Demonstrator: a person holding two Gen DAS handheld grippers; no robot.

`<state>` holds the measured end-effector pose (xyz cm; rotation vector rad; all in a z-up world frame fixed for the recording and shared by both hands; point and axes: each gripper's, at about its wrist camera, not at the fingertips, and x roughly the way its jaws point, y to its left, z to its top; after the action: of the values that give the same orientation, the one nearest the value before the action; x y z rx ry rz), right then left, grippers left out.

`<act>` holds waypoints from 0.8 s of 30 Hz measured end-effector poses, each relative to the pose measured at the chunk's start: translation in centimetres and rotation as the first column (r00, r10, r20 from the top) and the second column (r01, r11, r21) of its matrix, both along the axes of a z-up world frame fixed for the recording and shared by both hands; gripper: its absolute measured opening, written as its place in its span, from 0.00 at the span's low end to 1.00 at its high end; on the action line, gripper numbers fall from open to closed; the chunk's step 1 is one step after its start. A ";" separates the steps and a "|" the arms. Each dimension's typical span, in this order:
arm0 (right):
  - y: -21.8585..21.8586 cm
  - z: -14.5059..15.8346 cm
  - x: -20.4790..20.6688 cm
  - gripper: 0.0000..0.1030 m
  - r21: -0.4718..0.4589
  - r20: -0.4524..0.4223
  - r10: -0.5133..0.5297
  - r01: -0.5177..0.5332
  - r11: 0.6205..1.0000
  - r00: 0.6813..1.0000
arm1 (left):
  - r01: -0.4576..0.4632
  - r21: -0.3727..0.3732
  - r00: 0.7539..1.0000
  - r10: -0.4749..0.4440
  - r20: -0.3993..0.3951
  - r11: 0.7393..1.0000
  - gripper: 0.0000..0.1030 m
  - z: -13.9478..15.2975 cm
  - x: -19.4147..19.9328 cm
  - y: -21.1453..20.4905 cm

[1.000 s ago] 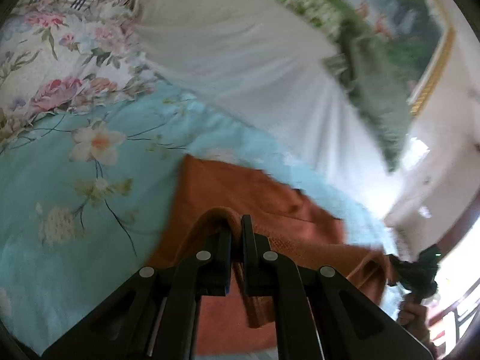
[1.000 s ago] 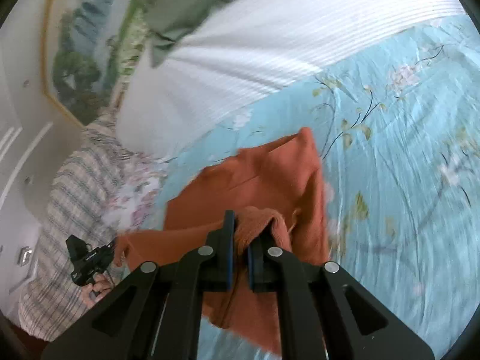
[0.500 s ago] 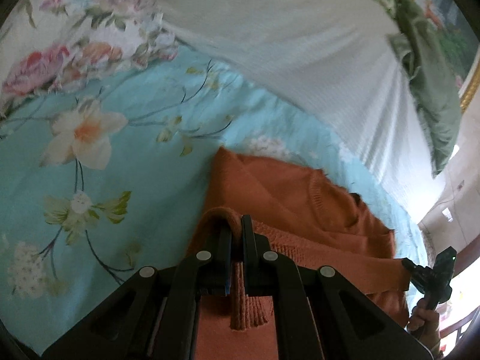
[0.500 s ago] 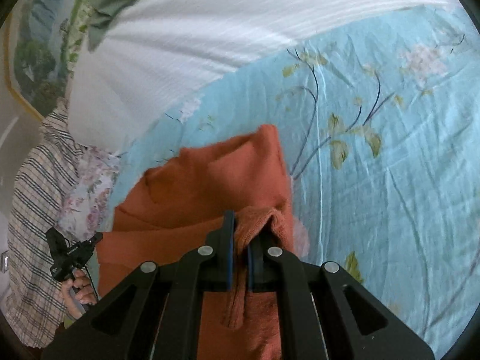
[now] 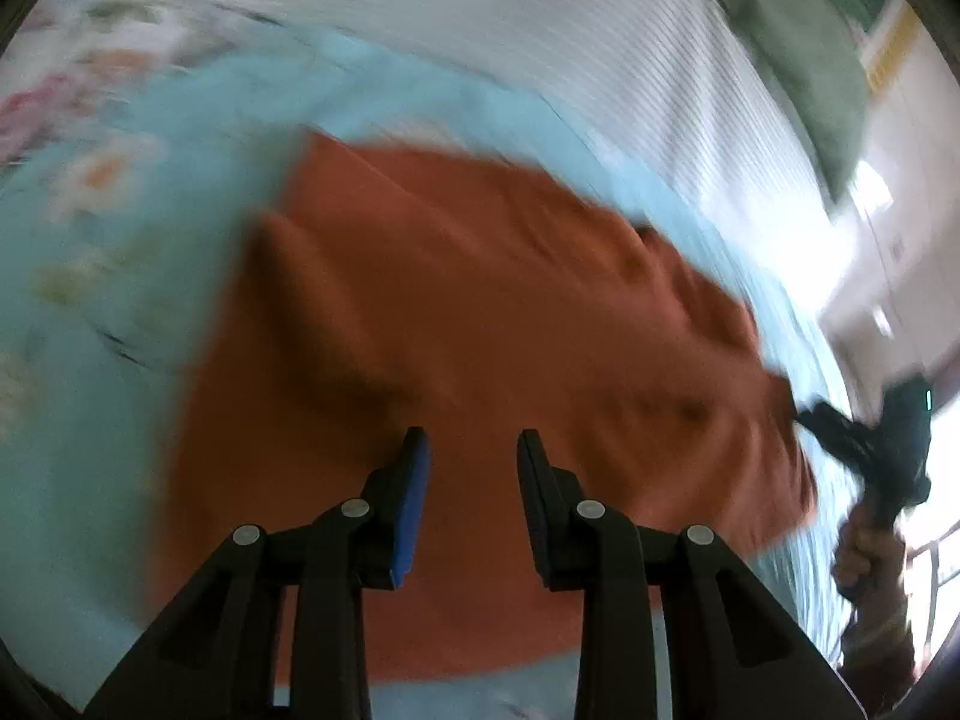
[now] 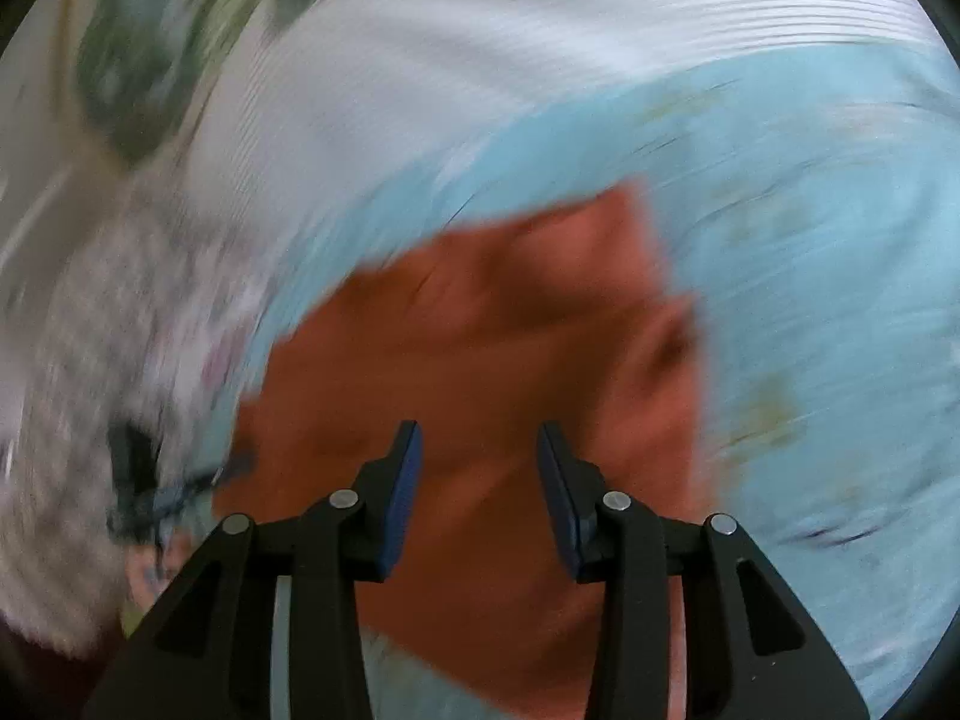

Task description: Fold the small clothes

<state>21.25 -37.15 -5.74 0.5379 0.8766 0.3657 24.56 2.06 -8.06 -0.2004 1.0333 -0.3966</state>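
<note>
Orange garment (image 5: 480, 330) lies folded on the blue floral sheet (image 5: 108, 360). Left gripper (image 5: 471, 456) & right gripper (image 6: 478, 450) both spread, nothing between fingers. White striped pillow (image 6: 480, 78) lies beyond, far side.

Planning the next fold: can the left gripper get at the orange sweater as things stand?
Probably yes: the left gripper is open and nothing lies between it and the orange sweater spread on the blue sheet.
</note>
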 end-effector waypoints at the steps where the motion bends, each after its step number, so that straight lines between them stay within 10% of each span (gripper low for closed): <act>1: 1.1 -0.3 0.4 0.41 -0.013 -0.010 0.042 -0.042 0.999 0.999 | 0.026 0.009 1.000 -0.026 -0.012 1.000 0.30 -0.5 -0.2 -1.1; 6: 4.8 -1.9 3.1 0.38 -0.198 -0.071 0.147 -0.159 0.967 0.987 | 0.114 0.163 0.993 -0.117 0.008 0.980 0.38 -1.3 0.4 -5.3; 16: -6.3 0.6 7.7 0.38 -0.167 0.047 -0.310 0.313 0.935 0.950 | -0.047 0.139 0.998 0.041 0.044 0.989 0.21 0.9 10.9 -0.7; 18: -8.1 1.0 7.3 0.39 -0.151 0.059 -0.366 0.371 0.916 0.929 | -0.159 0.179 0.985 0.143 0.098 0.971 0.47 2.1 12.4 0.8; 24: -10.6 1.7 4.8 0.39 -0.106 0.065 -0.436 0.440 0.892 0.898 | -0.336 0.084 0.937 0.324 0.127 0.938 0.54 4.5 13.2 5.5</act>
<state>26.06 -47.72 -4.07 0.5991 0.7072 -0.0891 37.79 7.52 -3.53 -0.2503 0.8874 -0.0466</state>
